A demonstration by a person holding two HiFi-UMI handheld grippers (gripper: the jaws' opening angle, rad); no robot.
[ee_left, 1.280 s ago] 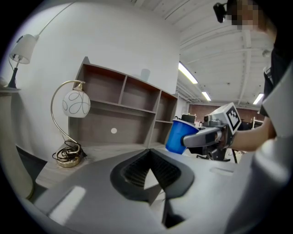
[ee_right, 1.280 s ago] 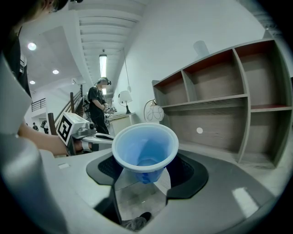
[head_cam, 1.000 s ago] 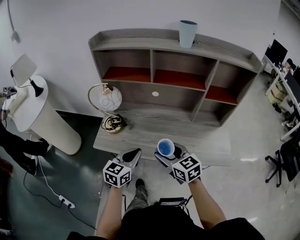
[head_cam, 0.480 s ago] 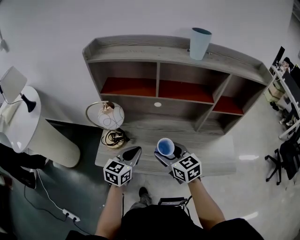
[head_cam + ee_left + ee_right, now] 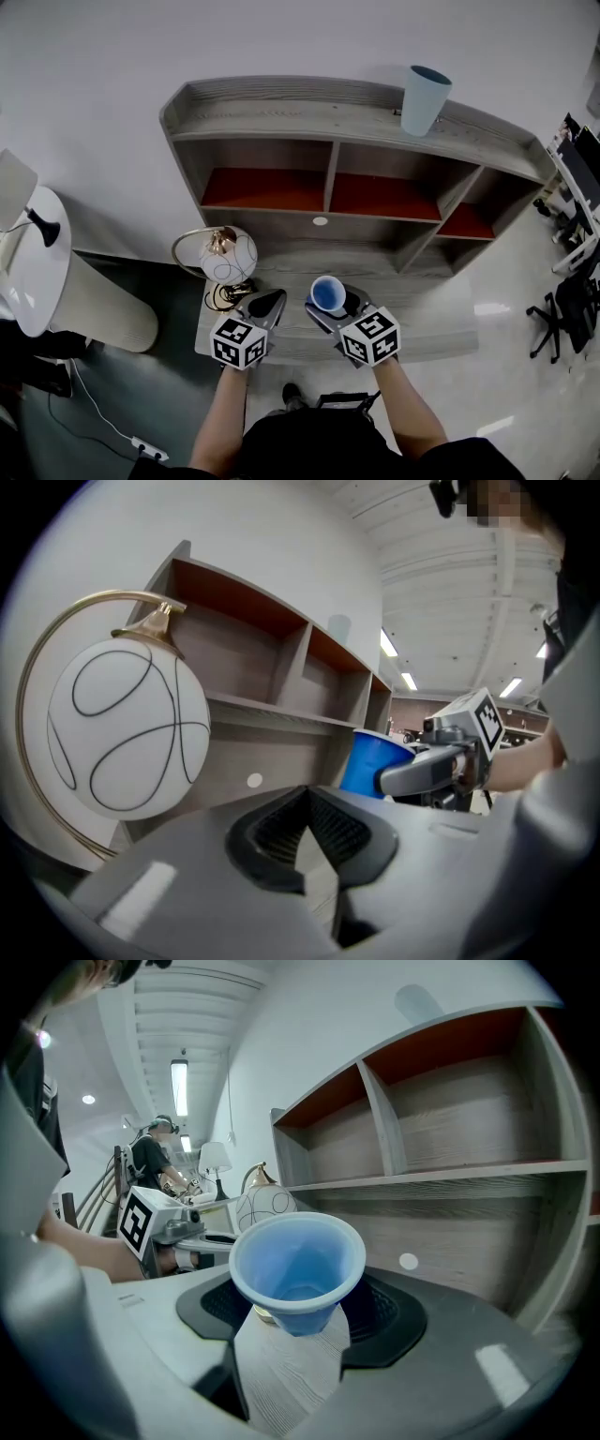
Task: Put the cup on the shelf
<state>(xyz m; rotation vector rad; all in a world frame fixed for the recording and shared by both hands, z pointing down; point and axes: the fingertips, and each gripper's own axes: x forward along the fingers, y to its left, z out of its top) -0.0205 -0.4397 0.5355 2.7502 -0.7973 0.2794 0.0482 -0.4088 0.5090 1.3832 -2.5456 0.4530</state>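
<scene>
I have the right gripper clamped on the blue cup. Its two jaws press the lower wall from either side, and the cup stands upright with its mouth open toward the head camera. It is over the front part of the grey wooden desk, at six o'clock from the shelf unit that rises along the back of that desk. My left gripper sits at nine o'clock from the cup, just beside it, with its jaws together and nothing in them.

Looking from the cup toward twelve o'clock, I see bare desk top, then a low back panel with a small white round plug. Above that are three open compartments with red floors. The middle one lies at twelve o'clock, the left at eleven and the right at one. On the top board, at one o'clock, a pale teal container stands upright near the right end.

A globe lamp in a brass hoop stands at eleven o'clock from the left gripper, near its tips, with a coil of dark cable at its foot. It stands left of the line from the cup to the middle compartment.

Off the desk, a white cylindrical stand is at nine o'clock. A power strip lies on the floor at seven o'clock, and an office chair stands at three o'clock, well apart.
</scene>
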